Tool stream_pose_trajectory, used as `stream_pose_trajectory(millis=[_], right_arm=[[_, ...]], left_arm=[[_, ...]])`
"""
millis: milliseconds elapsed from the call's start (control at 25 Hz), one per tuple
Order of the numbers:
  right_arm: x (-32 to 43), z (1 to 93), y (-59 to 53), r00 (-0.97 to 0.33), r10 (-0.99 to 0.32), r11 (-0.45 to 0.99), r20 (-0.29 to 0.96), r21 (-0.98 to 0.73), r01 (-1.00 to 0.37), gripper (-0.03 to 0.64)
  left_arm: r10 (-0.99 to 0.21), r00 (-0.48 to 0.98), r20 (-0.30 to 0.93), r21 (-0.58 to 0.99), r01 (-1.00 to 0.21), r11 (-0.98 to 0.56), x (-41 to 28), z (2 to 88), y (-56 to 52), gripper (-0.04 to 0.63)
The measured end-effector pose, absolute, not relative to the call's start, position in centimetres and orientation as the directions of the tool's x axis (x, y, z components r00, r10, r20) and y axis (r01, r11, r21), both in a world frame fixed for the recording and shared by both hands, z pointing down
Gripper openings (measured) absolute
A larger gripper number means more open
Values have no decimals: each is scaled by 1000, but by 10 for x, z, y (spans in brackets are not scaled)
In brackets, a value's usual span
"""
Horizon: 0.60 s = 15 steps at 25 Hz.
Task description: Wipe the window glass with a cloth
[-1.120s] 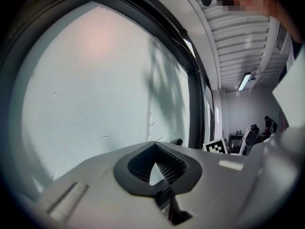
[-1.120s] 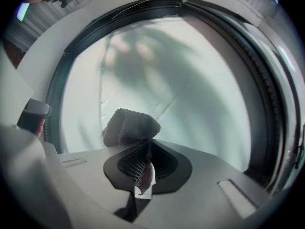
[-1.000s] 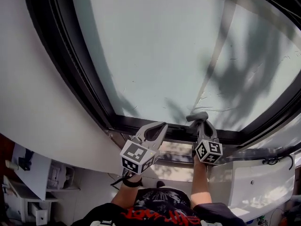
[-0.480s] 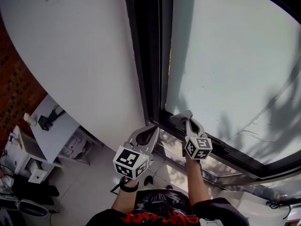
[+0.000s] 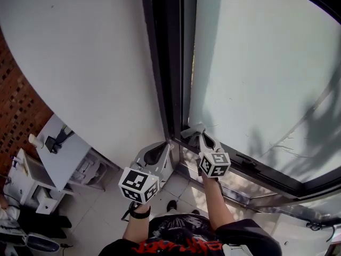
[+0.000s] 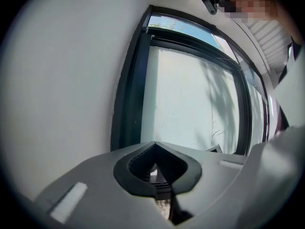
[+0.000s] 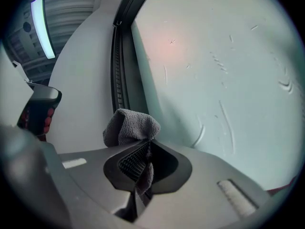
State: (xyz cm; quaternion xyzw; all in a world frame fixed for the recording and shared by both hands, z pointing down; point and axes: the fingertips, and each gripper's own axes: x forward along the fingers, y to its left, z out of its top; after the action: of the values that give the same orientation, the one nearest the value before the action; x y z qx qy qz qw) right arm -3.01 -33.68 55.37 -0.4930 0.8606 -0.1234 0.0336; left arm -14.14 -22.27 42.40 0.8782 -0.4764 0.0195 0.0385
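Where right fingers (image 7: 129, 165) pinch, cloth (image 7: 131, 125) bunches beyond.

The right gripper's (image 7: 147, 144) pale grey plastic jaws are closed together on a crumpled grey microfibre cloth (image 7: 131, 125). A bunched wad of the cloth stands out above the jaw tips, and a thin tail hangs down between the ribbed pads. Just beyond it is the pale, frosted window glass (image 7: 214, 75), marked with faint curved streaks. The dark window frame (image 7: 120, 75) runs up its left edge, beside a white wall (image 7: 81, 89).
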Motion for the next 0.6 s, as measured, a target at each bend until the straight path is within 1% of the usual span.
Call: stream_pose_trajectory(millis=[160,320,480,600], right_arm=[[21,554,-329,-434,-899,409,59,-240,-880,17],[86,553,-308,-315,-948,294,51,-239,-925,17],[166,539,-274,-195,-981,191,-14,-285,-939,17],[233,533,-243,-90,-996,93,-24,-307,-947,17]], left_arm=[[-776,627,65,65,-779,-624,-102,426,-236,-9],[-713,699,59,79,-715,-694,-62,427,-243,-9],[-622,781,45,116,-623,-774,-4,429,-237,-9],[-542,840,38,134,-541,-830,43,431,-226,-9]])
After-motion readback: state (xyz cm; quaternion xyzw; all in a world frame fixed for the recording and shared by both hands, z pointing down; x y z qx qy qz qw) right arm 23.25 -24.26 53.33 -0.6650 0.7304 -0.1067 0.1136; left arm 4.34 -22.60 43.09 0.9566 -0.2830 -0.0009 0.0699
